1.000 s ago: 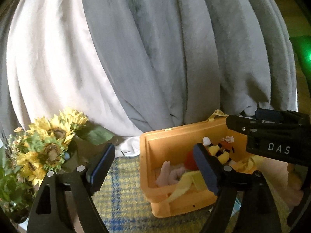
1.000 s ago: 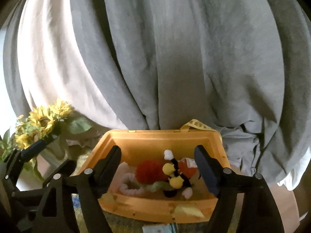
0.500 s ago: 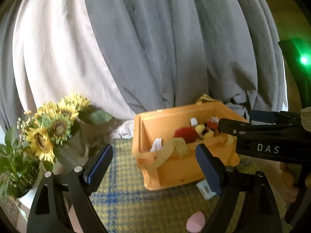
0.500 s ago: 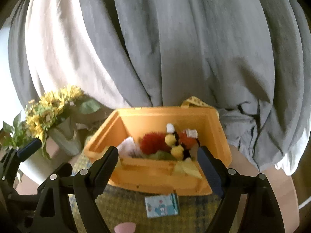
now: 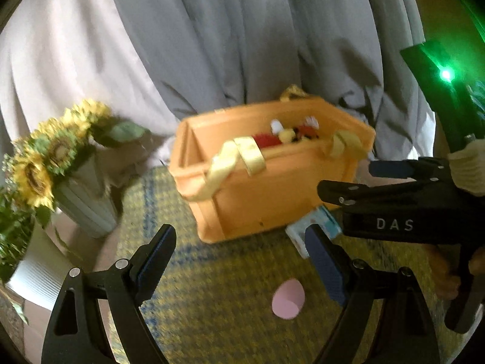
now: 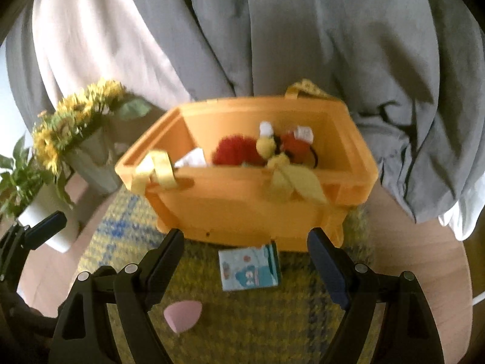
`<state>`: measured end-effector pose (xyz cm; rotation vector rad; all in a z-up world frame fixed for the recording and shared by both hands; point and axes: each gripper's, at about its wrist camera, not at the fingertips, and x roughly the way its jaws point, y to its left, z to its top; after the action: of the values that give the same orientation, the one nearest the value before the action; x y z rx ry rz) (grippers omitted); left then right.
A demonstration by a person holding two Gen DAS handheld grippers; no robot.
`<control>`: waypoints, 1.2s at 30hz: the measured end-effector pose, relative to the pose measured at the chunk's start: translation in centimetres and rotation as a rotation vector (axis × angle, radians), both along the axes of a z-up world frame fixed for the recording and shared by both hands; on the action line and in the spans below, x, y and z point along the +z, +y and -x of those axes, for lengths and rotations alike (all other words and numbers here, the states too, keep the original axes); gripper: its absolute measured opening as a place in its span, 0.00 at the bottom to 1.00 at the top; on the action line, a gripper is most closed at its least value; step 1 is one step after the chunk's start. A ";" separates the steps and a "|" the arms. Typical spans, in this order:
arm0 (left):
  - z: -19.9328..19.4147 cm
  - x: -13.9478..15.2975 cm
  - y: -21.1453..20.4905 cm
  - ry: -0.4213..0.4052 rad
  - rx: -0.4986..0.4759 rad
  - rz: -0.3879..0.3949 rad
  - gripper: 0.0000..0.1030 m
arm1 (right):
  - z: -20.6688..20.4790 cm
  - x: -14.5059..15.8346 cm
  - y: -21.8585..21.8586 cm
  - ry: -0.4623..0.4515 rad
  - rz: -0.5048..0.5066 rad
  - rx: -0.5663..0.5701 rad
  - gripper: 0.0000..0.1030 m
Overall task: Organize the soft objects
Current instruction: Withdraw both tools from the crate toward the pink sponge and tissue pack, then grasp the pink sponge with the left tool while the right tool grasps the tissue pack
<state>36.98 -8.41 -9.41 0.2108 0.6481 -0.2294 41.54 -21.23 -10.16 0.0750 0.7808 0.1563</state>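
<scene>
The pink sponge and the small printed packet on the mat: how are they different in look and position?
The pink sponge is plain, rounded and pointed like an egg; the small printed packet is flat, rectangular, blue-white with pictures. The packet lies right at the foot of the orange box; the sponge lies apart from the box, nearer the cameras. Both rest outside the box on the yellow checked mat, and neither tool holds them.

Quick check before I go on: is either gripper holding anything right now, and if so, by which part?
Nothing is held. The left gripper and right gripper are both open and empty, above the mat; the pink sponge lies loose there.
</scene>
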 end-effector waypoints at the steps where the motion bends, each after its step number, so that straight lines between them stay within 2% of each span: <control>1: -0.1 -0.4 -0.1 0.021 -0.006 0.005 0.84 | -0.1 -0.4 0.0 0.016 0.003 0.003 0.82; 10: -0.4 -3.8 -0.6 0.175 -0.066 0.051 0.84 | -1.3 -4.2 0.4 0.141 0.016 0.034 0.82; 15: -0.8 -5.9 -0.8 0.250 -0.079 0.061 0.81 | -1.7 -6.0 0.7 0.184 0.047 0.053 0.82; 18: -1.2 -7.0 -0.9 0.292 -0.085 0.077 0.74 | -2.1 -6.9 0.9 0.206 0.061 0.070 0.82; 25: -1.7 -8.5 -1.4 0.325 -0.103 0.085 0.68 | -3.1 -9.1 1.5 0.258 0.068 0.091 0.82; 30: -2.2 -9.3 -1.8 0.339 -0.110 0.078 0.57 | -3.7 -9.9 1.4 0.268 0.083 0.081 0.81; 35: -2.9 -10.1 -1.8 0.377 -0.114 0.095 0.40 | -4.3 -10.6 2.2 0.278 0.083 0.089 0.81; 36: -3.0 -10.1 -1.7 0.381 -0.117 0.103 0.40 | -4.4 -10.8 2.1 0.282 0.081 0.089 0.81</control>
<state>39.96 -10.12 -19.54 0.1059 1.0001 -0.4205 45.96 -19.12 -20.92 -0.0157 1.0715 0.2006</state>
